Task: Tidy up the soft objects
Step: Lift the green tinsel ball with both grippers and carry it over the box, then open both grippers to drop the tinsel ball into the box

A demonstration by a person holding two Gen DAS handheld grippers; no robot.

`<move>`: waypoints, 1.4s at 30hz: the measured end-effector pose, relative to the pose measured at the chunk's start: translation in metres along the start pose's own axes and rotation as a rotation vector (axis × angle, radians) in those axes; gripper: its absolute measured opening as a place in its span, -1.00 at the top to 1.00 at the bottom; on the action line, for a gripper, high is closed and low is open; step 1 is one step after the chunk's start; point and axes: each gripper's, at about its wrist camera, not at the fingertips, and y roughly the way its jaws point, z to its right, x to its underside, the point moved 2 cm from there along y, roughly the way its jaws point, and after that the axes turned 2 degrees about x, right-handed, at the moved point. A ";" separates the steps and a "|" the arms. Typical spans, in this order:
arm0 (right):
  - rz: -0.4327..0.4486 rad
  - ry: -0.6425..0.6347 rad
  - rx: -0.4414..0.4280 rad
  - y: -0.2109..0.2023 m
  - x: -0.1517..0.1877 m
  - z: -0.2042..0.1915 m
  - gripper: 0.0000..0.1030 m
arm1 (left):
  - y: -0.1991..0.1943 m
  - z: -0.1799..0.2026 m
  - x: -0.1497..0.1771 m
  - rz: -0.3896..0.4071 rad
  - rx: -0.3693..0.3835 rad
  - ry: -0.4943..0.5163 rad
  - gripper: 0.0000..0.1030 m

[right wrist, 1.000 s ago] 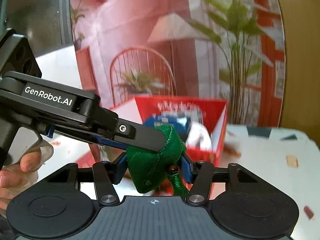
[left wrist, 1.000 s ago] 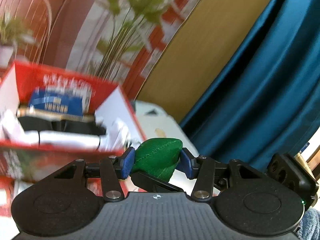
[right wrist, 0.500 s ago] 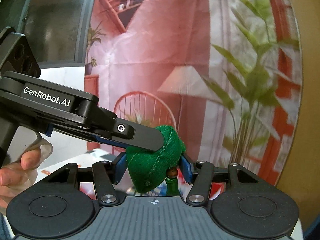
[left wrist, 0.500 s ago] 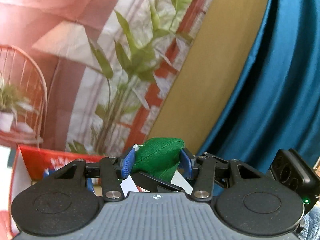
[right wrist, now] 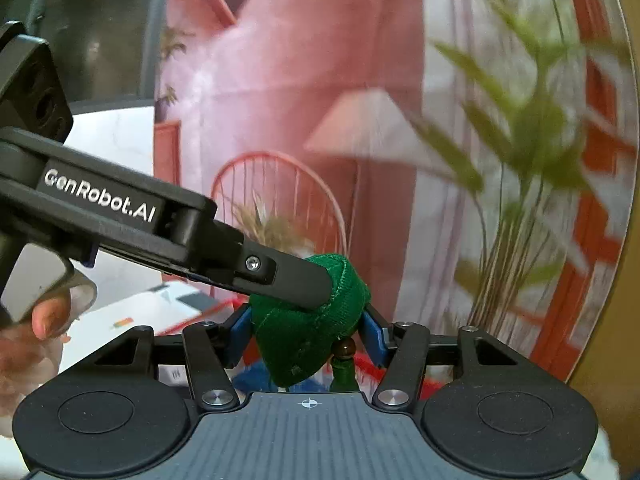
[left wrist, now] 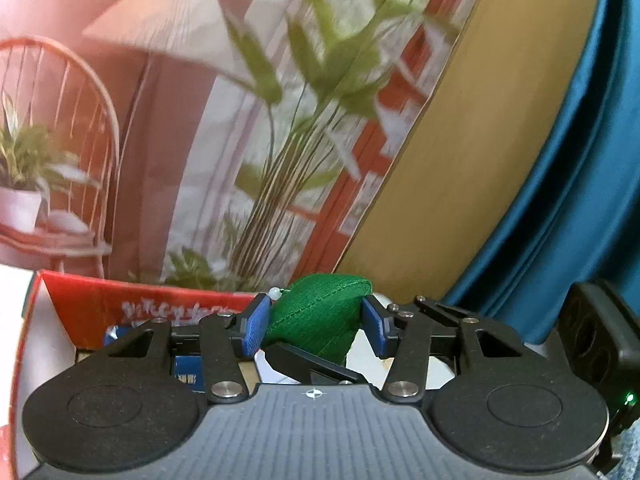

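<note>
Both grippers are on one green stuffed pouch, and each camera tells a different half of the story. From the left wrist, the left gripper has its two blue pads set against either side of the pouch, jaws about half spread and filled by the fabric, and a black finger of the other tool slants in underneath it. Only this view gives the red box low at the left, white inside, with blue packaging showing behind the linkage, plus the teal curtain at the right and a small pale bead at the pouch's top left corner. From the right wrist, the right gripper squeezes the same pouch between its own blue pads, again about half spread, and here the left tool appears as a long black arm lettered GenRobot.AI, its tip pressing on the pouch's top. This view alone shows a hand on the trigger at the left, and a brown bead with a green tassel hanging below the pouch. Count: one pouch, two grippers, two beads, one box. The pouch sits right at both sets of fingertips, held up in front of the printed backdrop.
</note>
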 end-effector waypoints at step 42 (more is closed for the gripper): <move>-0.098 0.062 0.036 -0.052 0.061 -0.043 -0.34 | -0.144 -0.059 0.109 -0.094 -0.333 0.083 -0.03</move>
